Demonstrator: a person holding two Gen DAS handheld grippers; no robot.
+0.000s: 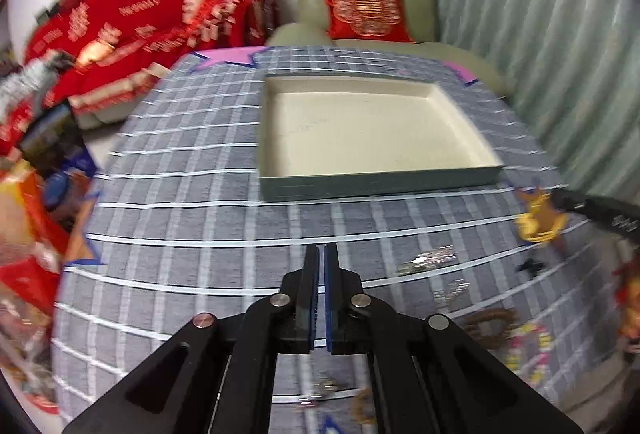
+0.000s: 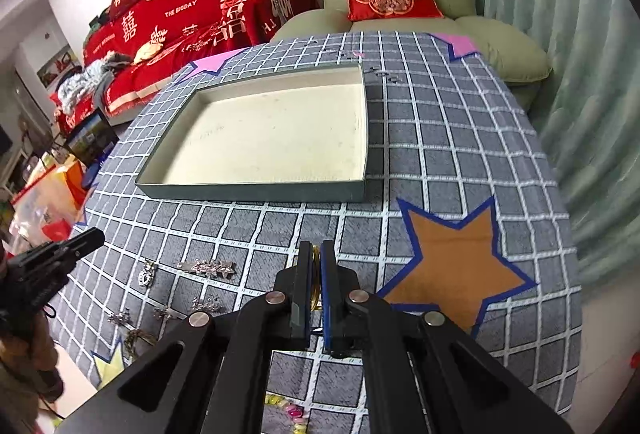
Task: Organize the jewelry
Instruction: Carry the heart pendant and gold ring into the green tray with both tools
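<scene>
Right gripper [image 2: 316, 254]: jaws nearly closed on a thin gold ring [image 2: 317, 280], visible as a yellow loop in the gap between the blue pads, low centre of the right wrist view. The ring appears lifted clear of the desk [image 2: 460, 122], though contact cannot be ruled out

Left gripper [image 1: 321, 254]: jaws brought together, nothing seen between them; it hovers over the cloth at lower centre of its own view, which is motion-blurred

Tray [image 2: 272, 130]: open, shallow, cream-lined, sitting at upper centre of the right wrist view. No jewelry is visible inside it

Remaining pieces: a silver hairpin [image 2: 208, 268], a small brooch [image 2: 146, 274] and several further clips lie loose on the desk at lower left of the right wrist view; a bead bracelet [image 2: 288, 408] shows at the bottom edge

Step in hand, by judgement: first transfer, the ring gripped and due to be carried to the tray. The task looks barely begun

Next move calls for: forward travel toward the upper centre, clearing the near tray wall, then opening the jaws low over the lining so the ring does not roll. The grip on so thin a loop looks marginal; a steady carry is advised
</scene>
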